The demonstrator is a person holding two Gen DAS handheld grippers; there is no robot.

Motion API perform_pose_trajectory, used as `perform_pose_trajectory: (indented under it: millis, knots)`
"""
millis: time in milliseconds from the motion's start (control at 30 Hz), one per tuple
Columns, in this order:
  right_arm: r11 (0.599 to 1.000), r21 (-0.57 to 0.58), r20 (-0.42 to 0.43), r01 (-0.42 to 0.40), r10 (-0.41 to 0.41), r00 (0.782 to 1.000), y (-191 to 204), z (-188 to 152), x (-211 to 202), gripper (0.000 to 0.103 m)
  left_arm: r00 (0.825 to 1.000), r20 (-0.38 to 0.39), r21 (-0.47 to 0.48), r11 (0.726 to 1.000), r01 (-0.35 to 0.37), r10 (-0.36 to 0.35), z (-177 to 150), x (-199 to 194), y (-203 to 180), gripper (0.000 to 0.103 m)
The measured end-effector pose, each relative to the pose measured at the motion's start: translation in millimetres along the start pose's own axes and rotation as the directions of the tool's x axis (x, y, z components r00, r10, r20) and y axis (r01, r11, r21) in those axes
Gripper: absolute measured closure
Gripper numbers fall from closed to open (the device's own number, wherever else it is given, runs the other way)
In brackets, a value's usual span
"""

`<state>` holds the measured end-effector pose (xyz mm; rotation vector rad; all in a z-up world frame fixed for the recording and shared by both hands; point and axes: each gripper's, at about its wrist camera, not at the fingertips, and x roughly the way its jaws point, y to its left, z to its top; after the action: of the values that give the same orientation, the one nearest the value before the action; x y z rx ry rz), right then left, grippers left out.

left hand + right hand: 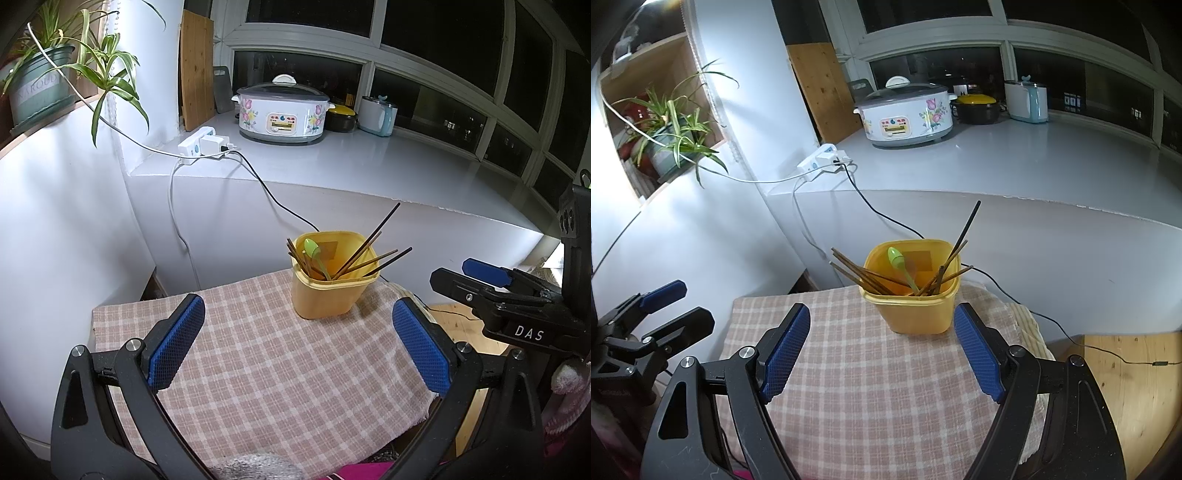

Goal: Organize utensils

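Ahead of both pairs of fingers, at the far edge of the checked cloth [871, 387], stands the yellow holder [913, 295], upright and already bristling with dark chopsticks [866, 275] and one green spoon [899, 264]. From the right wrist view it sits just beyond the fingertips and slightly toward the right finger; from the left wrist view it lies farther off, beyond and nearer the right finger than the left.

The holder looks like thin plastic, light and likely to skid or tip on the loose cloth if nudged high up, so I judge a hold low on its walls would be steadier than one at the rim. The chopsticks are stiff, slim and smooth; they lean outward in two fans, some tips reaching past the rim. They would be best pinched mid-shaft across the flat of a pad, since a grip near the tip could let them pivot. The spoon is small and light, its bowl up and its handle down among the sticks.

The right gripper [881, 338] stands wide open, its blue textured pads [785, 354] well apart, holding nothing and touching neither holder nor cloth as far as can be seen. The left gripper [297, 345] is likewise spread wide and empty, hovering above the cloth. No loose utensil shows on the cloth between either pair of fingers.
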<state>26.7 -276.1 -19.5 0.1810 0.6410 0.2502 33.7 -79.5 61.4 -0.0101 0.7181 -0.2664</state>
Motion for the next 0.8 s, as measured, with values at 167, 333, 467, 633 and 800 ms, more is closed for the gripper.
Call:
perform_pose_trajectory:
  millis: [167, 333, 467, 633, 800]
  knots:
    - [1.0, 0.003, 0.0, 0.002, -0.002, 1.0, 0.2, 0.0, 0.7, 0.023, 1.0, 0.003, -0.006, 1.0, -0.003, 0.003, -1.4, 0.9, -1.8, 0.0]
    - [1.0, 0.007, -0.001, 0.004, -0.004, 1.0, -0.6, -0.3, 1.0, 0.023, 1.0, 0.003, -0.006, 1.0, -0.001, 0.001, -1.9, 1.2, -2.0, 0.0]
    - [1.0, 0.014, -0.002, 0.007, -0.007, 1.0, -1.5, -1.4, 0.9, 0.023, 1.0, 0.004, -0.011, 1.0, 0.0, 0.0, -1.4, 1.5, -0.8, 0.0]
    - [1.0, 0.015, -0.002, 0.008, -0.008, 1.0, -1.8, -1.6, 0.4, 0.023, 1.0, 0.004, -0.014, 1.0, -0.002, 0.003, -1.5, 1.4, -0.3, 0.0]
    - [1.0, 0.018, -0.004, 0.01, -0.01, 1.0, -2.0, -2.7, 0.1, 0.023, 1.0, 0.008, -0.021, 1.0, -0.012, 0.012, -2.1, 1.4, -3.2, 0.0]
